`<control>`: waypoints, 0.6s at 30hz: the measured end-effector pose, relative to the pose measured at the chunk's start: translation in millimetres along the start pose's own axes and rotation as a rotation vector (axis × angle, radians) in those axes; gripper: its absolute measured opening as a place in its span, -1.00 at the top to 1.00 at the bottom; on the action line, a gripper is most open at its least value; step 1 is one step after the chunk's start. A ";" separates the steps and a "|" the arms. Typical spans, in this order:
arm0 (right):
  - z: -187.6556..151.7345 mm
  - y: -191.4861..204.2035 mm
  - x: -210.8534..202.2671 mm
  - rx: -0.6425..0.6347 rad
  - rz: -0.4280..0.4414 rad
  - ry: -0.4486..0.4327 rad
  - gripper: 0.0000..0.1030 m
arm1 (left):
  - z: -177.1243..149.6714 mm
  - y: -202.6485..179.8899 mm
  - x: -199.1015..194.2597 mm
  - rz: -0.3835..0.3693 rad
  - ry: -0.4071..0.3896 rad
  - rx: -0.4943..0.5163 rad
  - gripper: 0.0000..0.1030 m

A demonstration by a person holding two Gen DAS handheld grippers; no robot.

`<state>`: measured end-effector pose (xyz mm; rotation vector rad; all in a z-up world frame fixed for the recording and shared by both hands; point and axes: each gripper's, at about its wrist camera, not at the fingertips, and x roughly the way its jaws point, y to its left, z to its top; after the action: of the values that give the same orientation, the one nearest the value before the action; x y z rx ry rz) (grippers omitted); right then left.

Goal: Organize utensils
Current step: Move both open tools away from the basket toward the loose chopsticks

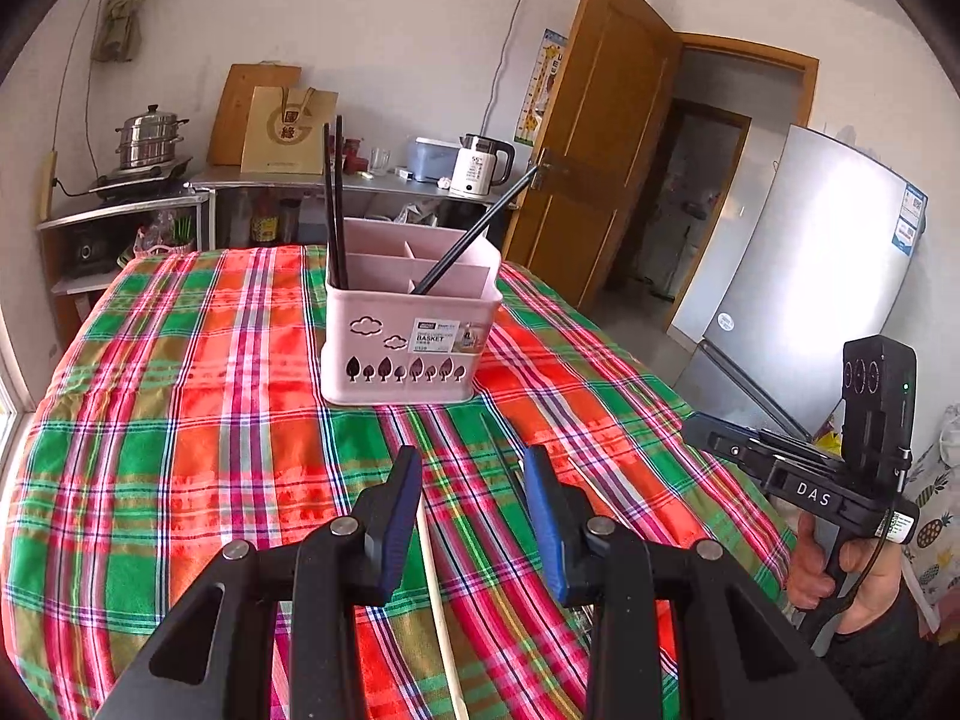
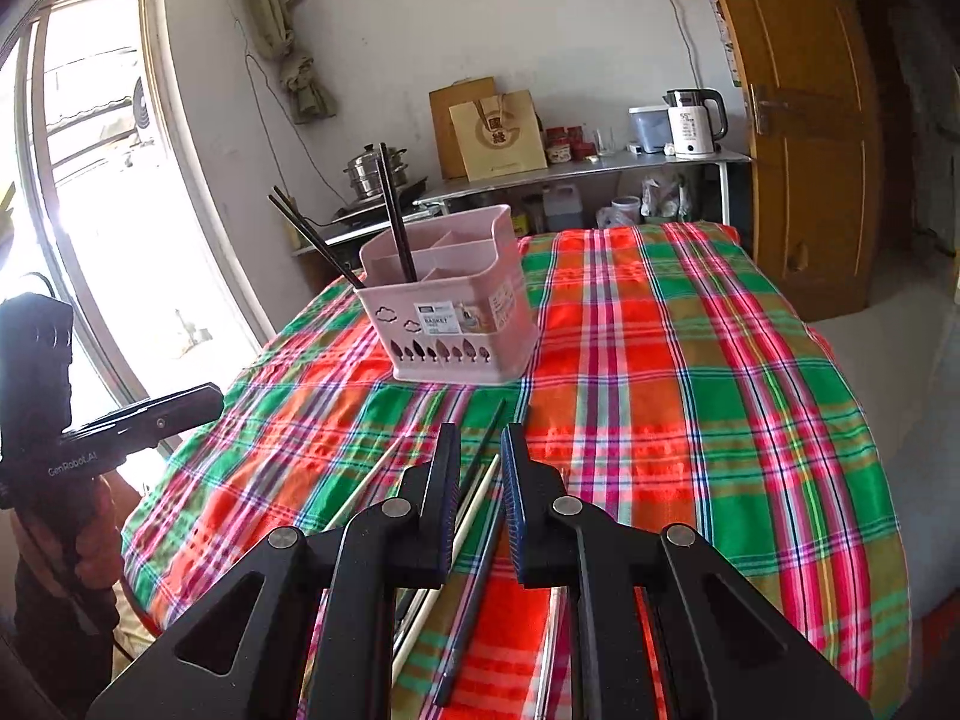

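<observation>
A pink divided basket (image 1: 411, 324) stands mid-table on the plaid cloth (image 1: 180, 420). Two black chopsticks (image 1: 335, 198) stand in its left corner, and a third (image 1: 474, 234) leans to the right. My left gripper (image 1: 474, 462) hovers open over the cloth in front of the basket, and a white chopstick (image 1: 435, 588) lies beneath it. My right gripper (image 2: 480, 438) has a narrow gap between its jaws and grips nothing. Under it lie a black chopstick (image 2: 474, 570), a white chopstick (image 2: 462, 528) and other pale ones. The basket (image 2: 456, 324) is ahead of it.
A person's hand holds the right gripper (image 1: 696, 426) beside the table's right edge. A counter behind carries a kettle (image 1: 480, 168), a steamer pot (image 1: 147, 138) and a paper bag (image 1: 288, 132). A fridge (image 1: 810, 276) and an open door (image 1: 600, 138) stand to the right, and a window (image 2: 108, 180) to the left.
</observation>
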<state>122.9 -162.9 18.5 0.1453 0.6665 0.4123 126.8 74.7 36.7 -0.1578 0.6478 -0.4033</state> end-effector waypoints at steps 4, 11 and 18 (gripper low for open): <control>-9.6 -2.6 18.5 0.001 -0.019 0.057 0.72 | -3.3 -1.5 19.2 -0.007 0.053 -0.006 0.33; -21.8 -5.3 58.5 -0.005 -0.056 0.174 0.72 | -9.4 -2.3 58.3 -0.001 0.155 -0.016 0.33; -26.2 -2.2 88.8 -0.030 -0.069 0.249 0.72 | -7.9 -0.3 78.3 0.004 0.204 -0.031 0.33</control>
<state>170.1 -127.9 -53.0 0.0424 0.9074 0.3772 178.5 42.0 -12.8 -0.1462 0.8557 -0.4087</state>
